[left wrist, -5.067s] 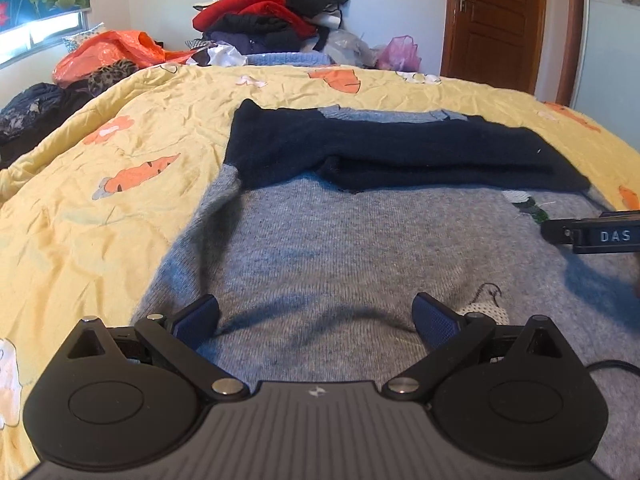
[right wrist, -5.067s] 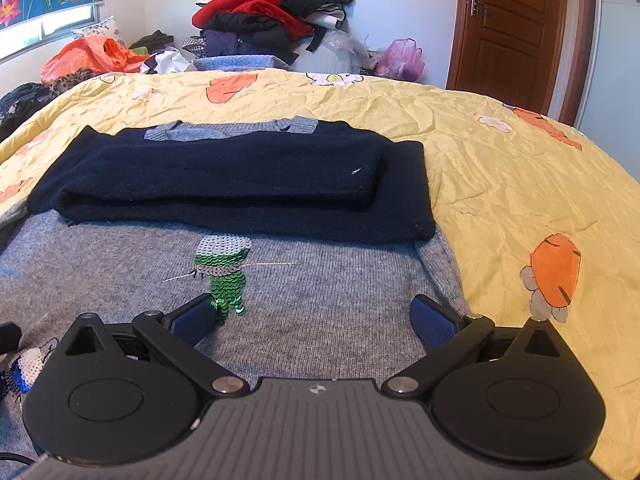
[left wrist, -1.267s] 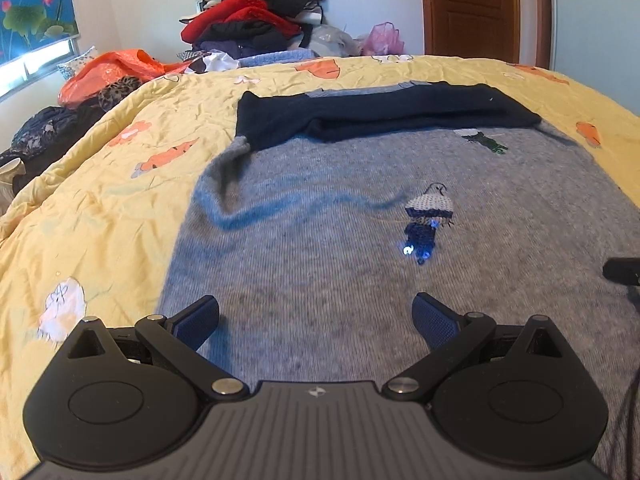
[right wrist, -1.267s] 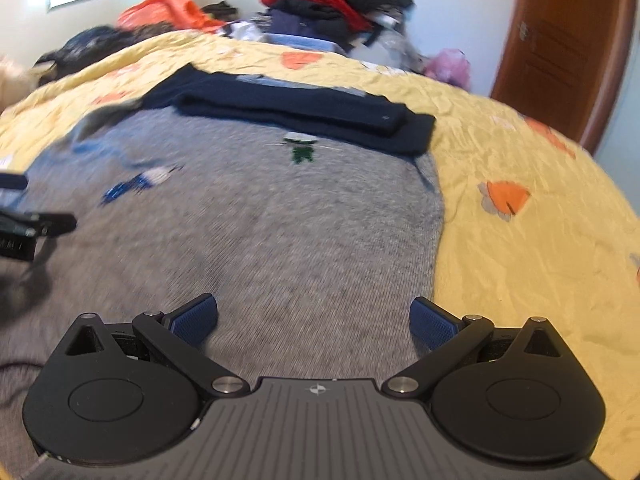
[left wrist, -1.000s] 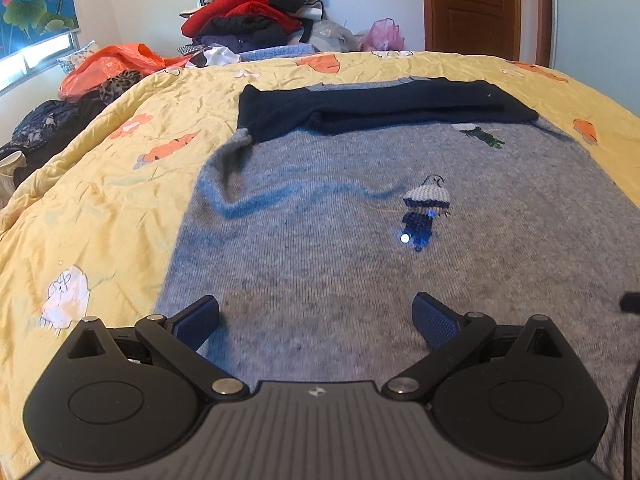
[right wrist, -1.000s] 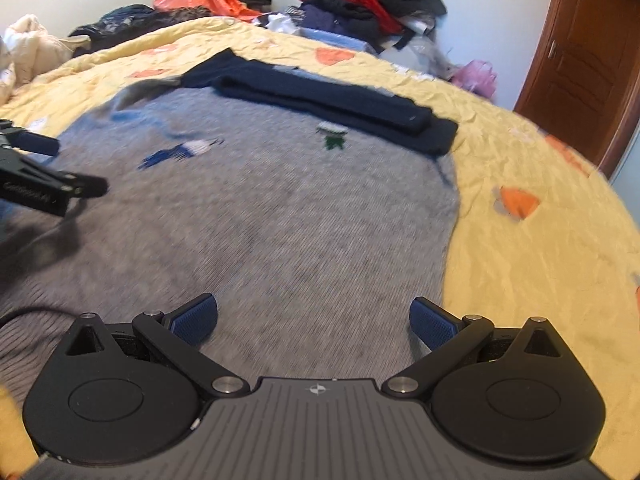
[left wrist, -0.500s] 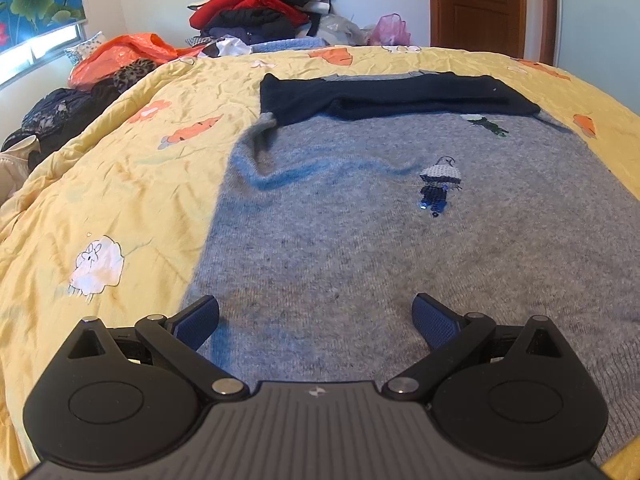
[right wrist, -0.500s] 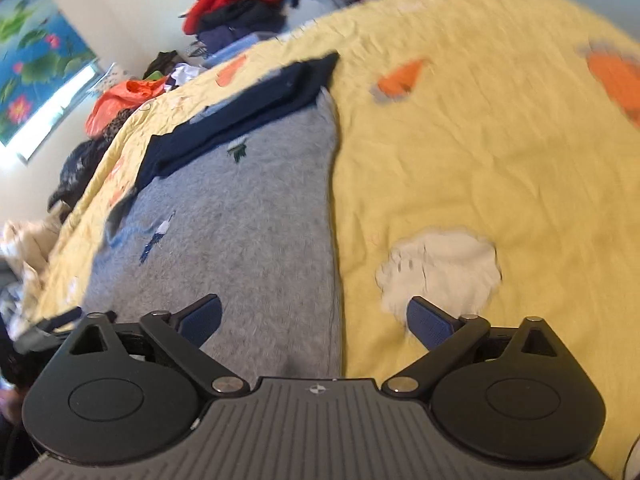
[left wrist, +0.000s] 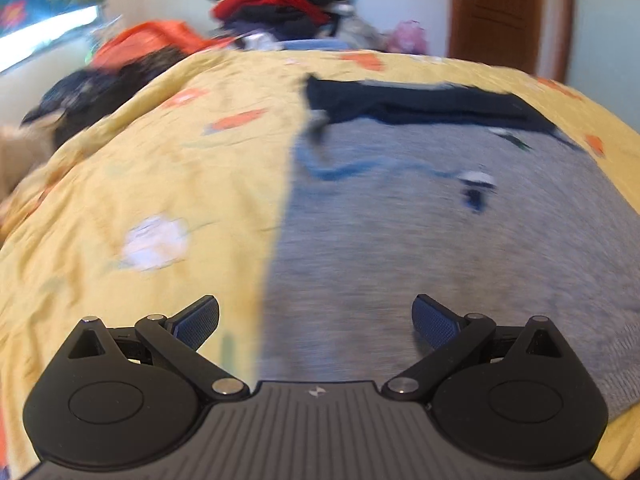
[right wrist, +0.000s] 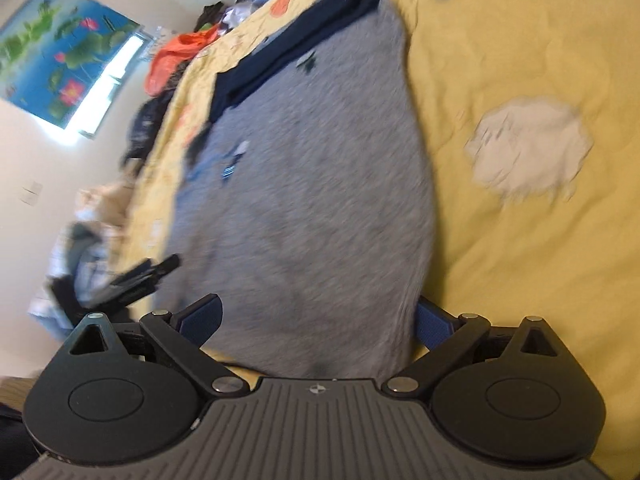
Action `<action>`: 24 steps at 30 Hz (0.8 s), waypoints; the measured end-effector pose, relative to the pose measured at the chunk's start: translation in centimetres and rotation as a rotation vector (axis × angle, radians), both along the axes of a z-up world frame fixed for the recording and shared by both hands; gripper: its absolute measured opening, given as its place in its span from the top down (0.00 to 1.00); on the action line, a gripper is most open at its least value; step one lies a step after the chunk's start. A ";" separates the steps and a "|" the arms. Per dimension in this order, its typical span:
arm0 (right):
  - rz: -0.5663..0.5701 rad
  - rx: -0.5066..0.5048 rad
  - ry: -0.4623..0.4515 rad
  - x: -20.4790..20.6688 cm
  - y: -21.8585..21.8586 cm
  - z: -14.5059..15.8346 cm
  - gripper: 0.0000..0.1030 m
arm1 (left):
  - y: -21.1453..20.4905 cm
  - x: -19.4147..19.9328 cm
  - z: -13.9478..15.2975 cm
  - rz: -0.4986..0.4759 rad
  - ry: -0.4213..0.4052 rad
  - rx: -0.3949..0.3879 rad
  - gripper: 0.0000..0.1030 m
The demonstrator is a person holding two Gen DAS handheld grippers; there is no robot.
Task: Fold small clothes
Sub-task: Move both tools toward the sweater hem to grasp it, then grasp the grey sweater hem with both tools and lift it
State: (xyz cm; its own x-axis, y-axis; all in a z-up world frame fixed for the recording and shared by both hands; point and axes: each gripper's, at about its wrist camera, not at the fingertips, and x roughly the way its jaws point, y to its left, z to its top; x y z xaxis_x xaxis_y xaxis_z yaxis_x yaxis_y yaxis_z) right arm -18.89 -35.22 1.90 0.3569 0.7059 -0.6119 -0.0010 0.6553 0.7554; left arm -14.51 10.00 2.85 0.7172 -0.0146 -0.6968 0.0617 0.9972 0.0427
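A grey knit sweater (left wrist: pixel 460 240) lies spread flat on a bed, its dark navy sleeves (left wrist: pixel 420 102) folded across the far end in a long band. The knit is fine and fuzzy, with small sequin figures (left wrist: pixel 476 188) stitched on the body. Under it is a crinkled yellow quilt (left wrist: pixel 140 184) printed with orange and white animal shapes.

The left gripper (left wrist: pixel 316 316) hovers at the sweater's near left edge, its blue ribbed pads (left wrist: pixel 198 318) spread wide with nothing between them; one pad is over the quilt, the other over the knit. The right gripper (right wrist: pixel 316 316), tilted, is at the near right corner of the sweater, its jaws likewise wide apart and straddling the hem, not closed on it.

Beyond the sweater's far end, a heap of red and dark clothes (left wrist: pixel 284 4) sits against the wall, with a brown wooden door (left wrist: pixel 500 12) to the right of it.
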 end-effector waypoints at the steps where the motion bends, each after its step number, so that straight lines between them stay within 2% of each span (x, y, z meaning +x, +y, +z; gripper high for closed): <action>1: 0.011 0.039 0.016 0.1 0.0 -0.3 0.03 | 1.4 0.2 0.0 0.030 0.022 -0.039 0.00; 4: 0.028 0.078 0.025 0.4 0.2 -0.5 0.03 | 5.8 0.8 -0.5 0.095 0.125 -0.244 0.00; 7: 0.011 0.120 0.037 0.7 -0.2 -0.7 0.03 | 8.7 0.6 -0.5 0.092 0.156 -0.418 0.00; 10: -0.001 0.138 0.044 1.0 -0.5 -1.0 0.08 | 10.0 0.7 -0.5 0.049 0.215 -0.581 0.00; 13: -0.014 0.152 0.051 1.1 -1.0 -1.4 0.15 | 9.8 1.1 -1.3 -0.066 0.318 -0.751 0.00; 17: -0.030 0.172 0.055 1.5 -1.0 -1.8 0.21 | 8.2 1.2 -1.3 -0.130 0.354 -0.752 0.00; 19: -0.028 0.180 0.055 1.6 -1.0 -2.0 0.23 | 7.9 1.2 -1.2 -0.131 0.357 -0.744 0.05; 20: -0.024 0.177 0.056 1.5 -1.0 -2.0 0.24 | 7.8 1.2 -1.2 -0.130 0.355 -0.725 0.12; 21: -0.024 0.173 0.058 1.6 -1.0 -2.1 0.27 | 7.8 1.4 -1.2 -0.125 0.353 -0.706 0.24; 23: -0.034 0.181 0.066 1.5 -1.2 -2.3 0.31 | 8.1 1.3 -1.2 -0.107 0.357 -0.682 0.38; 24: -0.040 0.188 0.069 1.5 -1.4 -2.4 0.33 | 8.6 1.2 -1.3 -0.105 0.359 -0.688 0.39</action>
